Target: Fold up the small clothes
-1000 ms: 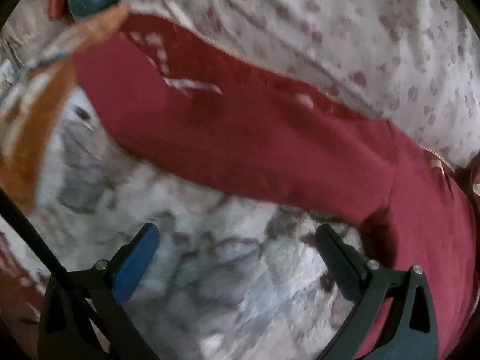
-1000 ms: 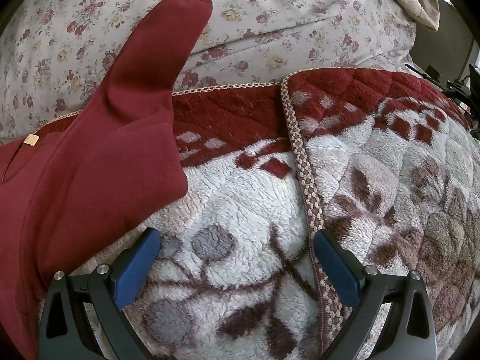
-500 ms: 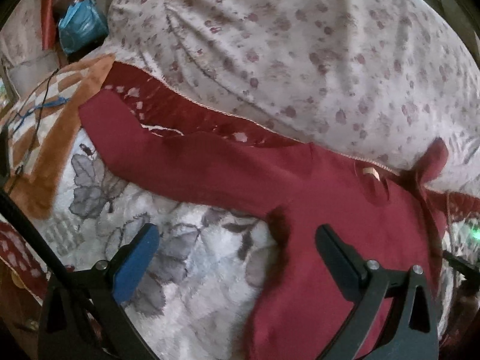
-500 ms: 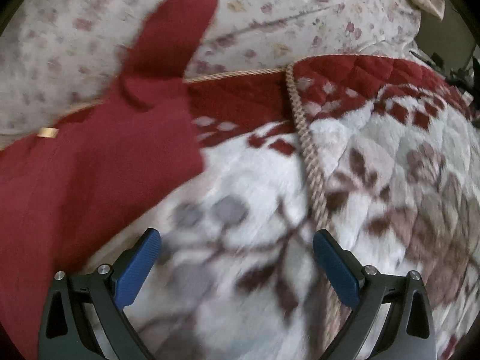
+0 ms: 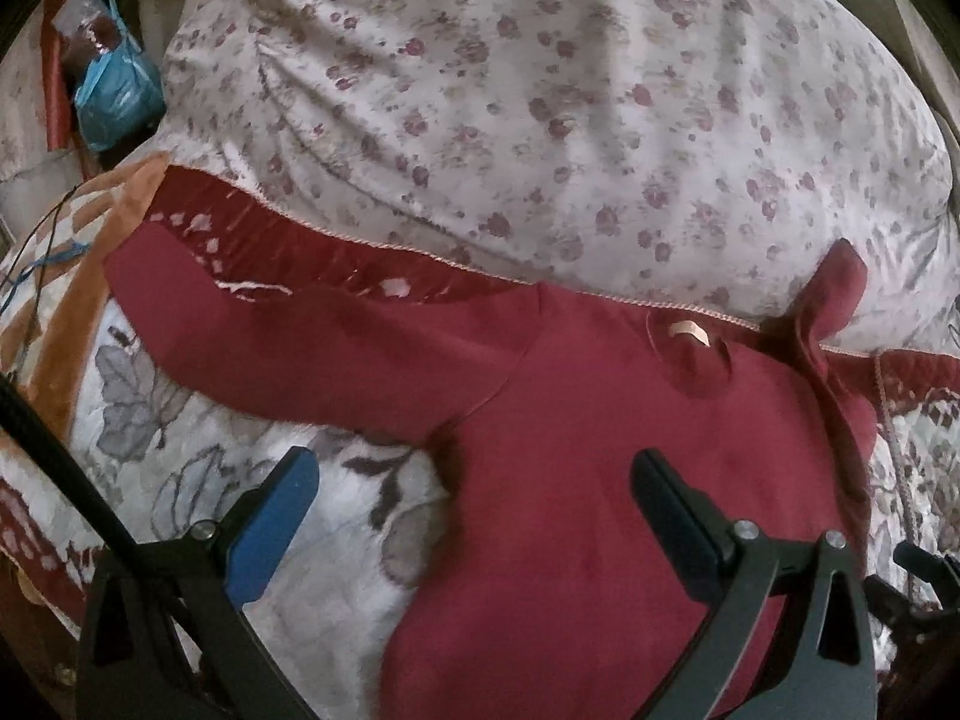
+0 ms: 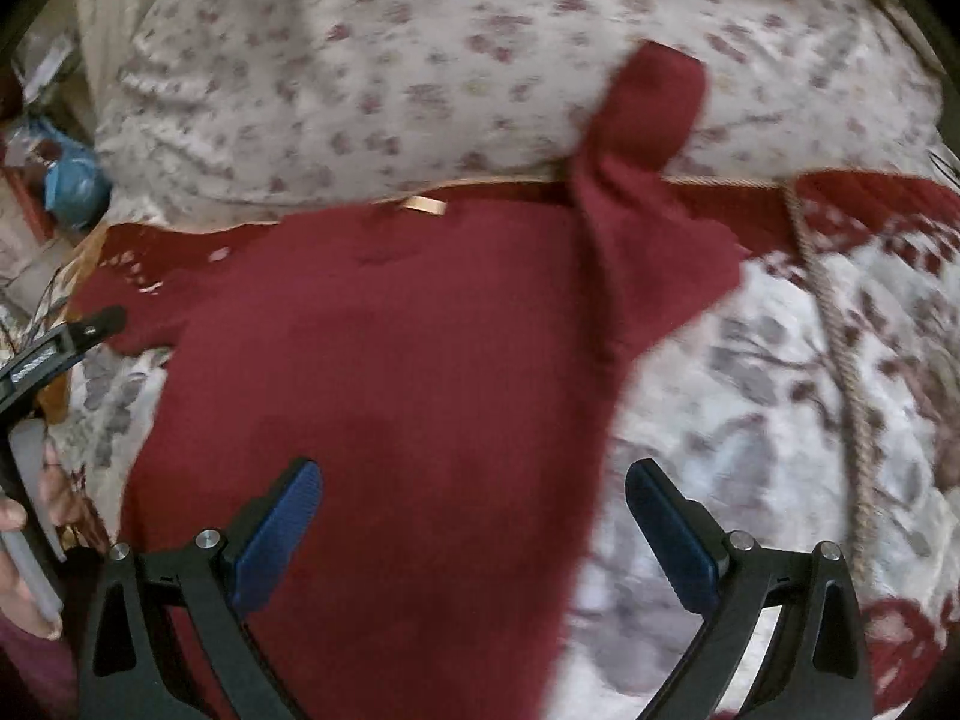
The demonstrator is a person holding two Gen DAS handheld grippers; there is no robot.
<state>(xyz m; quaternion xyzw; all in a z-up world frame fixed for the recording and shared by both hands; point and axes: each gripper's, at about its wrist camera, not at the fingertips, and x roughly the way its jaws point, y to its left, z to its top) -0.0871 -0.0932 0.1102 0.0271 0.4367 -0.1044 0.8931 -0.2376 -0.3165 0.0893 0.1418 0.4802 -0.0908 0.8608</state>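
The red shirt lies spread, its neck side farthest from the cameras, on a fleece blanket that covers a bed, with its collar label just beside the blanket's corded top edge and the flowered duvet beyond it. The left sleeve extends flat and nearly straight across the blanket. The right sleeve stands up over the corded edge and rests against the duvet, with a crease at the shoulder. The left tool hovers above the armpit area, its jaws spread wide and grasping nothing. The right tool hovers above the right side of the body panel, likewise released and empty. The step in hand appears to be the layout stage before the first fold; no fold is yet made. The next move probably calls for one tool to close on a sleeve cuff and carry it inward across the chest. The right sleeve likely needs flattening first, since its bunched shoulder would trap a crease. The fabric looks thin and limp, so a pinch close to the cuff edge should hold it.
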